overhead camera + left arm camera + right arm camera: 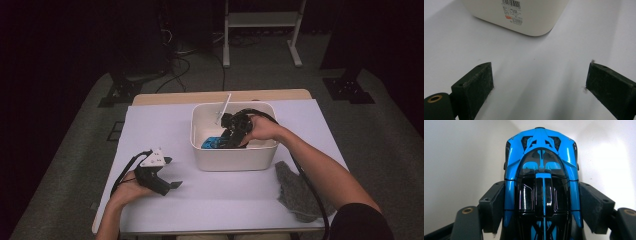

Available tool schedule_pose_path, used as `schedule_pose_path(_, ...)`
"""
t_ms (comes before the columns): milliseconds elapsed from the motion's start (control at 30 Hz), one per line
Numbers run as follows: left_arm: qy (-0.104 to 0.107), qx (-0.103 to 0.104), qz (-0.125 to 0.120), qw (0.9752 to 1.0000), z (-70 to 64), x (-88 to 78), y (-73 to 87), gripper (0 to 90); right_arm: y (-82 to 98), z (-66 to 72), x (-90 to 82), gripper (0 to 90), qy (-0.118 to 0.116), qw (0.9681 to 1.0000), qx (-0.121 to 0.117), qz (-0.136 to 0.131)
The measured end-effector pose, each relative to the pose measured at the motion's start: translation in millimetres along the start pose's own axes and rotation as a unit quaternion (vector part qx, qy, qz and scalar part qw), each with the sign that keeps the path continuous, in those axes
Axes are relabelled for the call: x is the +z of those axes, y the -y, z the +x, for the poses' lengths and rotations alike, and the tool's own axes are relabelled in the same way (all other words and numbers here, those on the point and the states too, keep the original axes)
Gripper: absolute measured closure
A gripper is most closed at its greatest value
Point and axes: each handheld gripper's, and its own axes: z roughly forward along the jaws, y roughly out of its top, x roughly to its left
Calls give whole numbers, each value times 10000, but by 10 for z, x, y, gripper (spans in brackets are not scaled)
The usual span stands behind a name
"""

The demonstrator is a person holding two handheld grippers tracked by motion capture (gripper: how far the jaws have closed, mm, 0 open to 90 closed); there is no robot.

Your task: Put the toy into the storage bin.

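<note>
A blue and black toy car [541, 170] lies inside a white bin [235, 161]. In the right gripper view my right gripper [542, 192] is shut on it, one black jaw pressed against each side of the body. In the high view the car [211, 143] shows at the bin's left inside, and the right gripper [231, 135] reaches down into the bin from the right. My left gripper [172, 172] rests on the table left of the bin. In its own view the left gripper [539, 80] is open, with nothing between its jaws and the bin's corner [531, 17] ahead.
A white stick [225, 107] leans against the bin's far rim. A grey cloth [295, 190] lies at the front right, beside the bin. A pale sheet [160, 130] covers the table. Dark floor, cables and stand legs surround it.
</note>
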Motion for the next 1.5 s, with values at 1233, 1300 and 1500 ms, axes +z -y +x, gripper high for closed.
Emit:
schedule_pose_path(1233, 35, 14, -10, 10000, -25, -11, -1, 70, 61, 18, -124, 262, -12, 9995, 319, -15)
schedule_pose_path(1300, 31, 21, -21, 10000, -27, -7, -3, 70, 74, 22, -158, 261, 22, 9993, 357, -100)
schedule_pose_path(1500, 26, 5, -55, 10000, -25, -16, -5, 70, 85, 61, -271, 259, 121, 9992, 287, -256)
